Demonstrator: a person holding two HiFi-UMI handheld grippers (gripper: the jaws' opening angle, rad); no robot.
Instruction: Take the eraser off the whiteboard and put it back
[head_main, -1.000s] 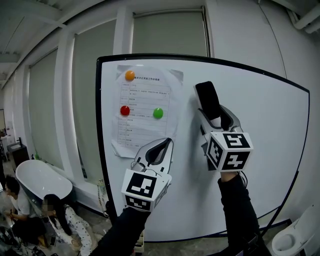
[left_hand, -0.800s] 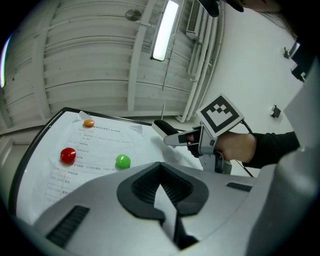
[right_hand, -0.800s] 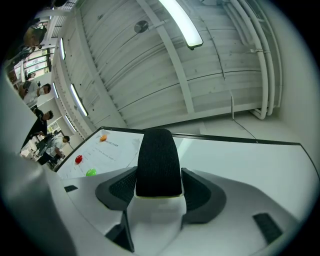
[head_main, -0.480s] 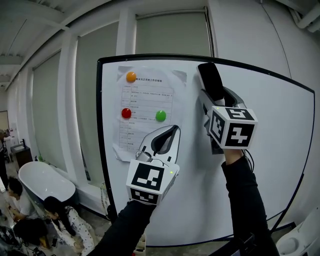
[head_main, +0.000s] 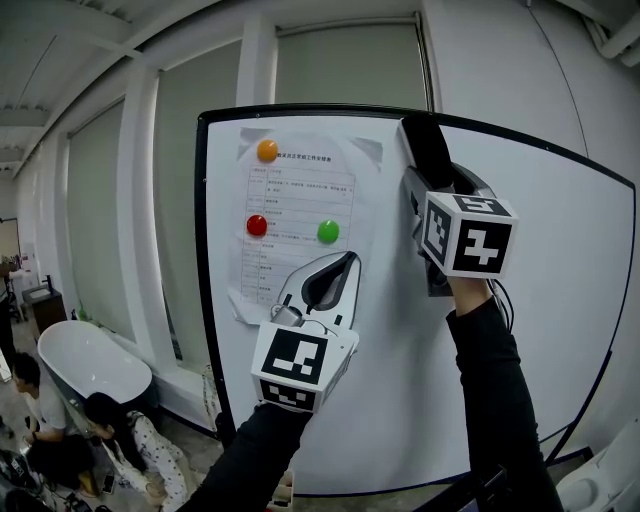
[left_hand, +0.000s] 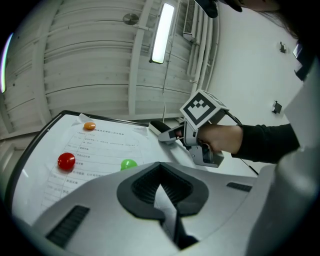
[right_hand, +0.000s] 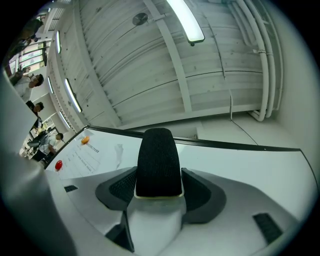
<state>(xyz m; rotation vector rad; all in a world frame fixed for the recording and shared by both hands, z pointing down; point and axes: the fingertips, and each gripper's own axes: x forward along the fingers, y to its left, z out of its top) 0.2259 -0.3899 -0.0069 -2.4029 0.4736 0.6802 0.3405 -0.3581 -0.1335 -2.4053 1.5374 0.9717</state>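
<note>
A black eraser (head_main: 424, 148) stands upright in front of the whiteboard (head_main: 545, 330), close to its top edge. My right gripper (head_main: 432, 176) is shut on the eraser's lower part. In the right gripper view the eraser (right_hand: 158, 162) sits between the two jaws, felt side towards the camera. I cannot tell whether it touches the board. My left gripper (head_main: 338, 268) hangs lower, in front of the board's middle, shut and empty. In the left gripper view its jaws (left_hand: 160, 175) meet in a seam, and the right gripper (left_hand: 175, 134) with the eraser (left_hand: 160, 127) shows beyond them.
A printed sheet (head_main: 300, 215) is pinned to the board's left part by an orange magnet (head_main: 267, 150), a red magnet (head_main: 257, 225) and a green magnet (head_main: 328, 231). Below left are a white bathtub (head_main: 85, 362) and seated people (head_main: 120, 430).
My right gripper has carried the eraser up the board, from mid-height to near the top edge. My left gripper has risen a little.
</note>
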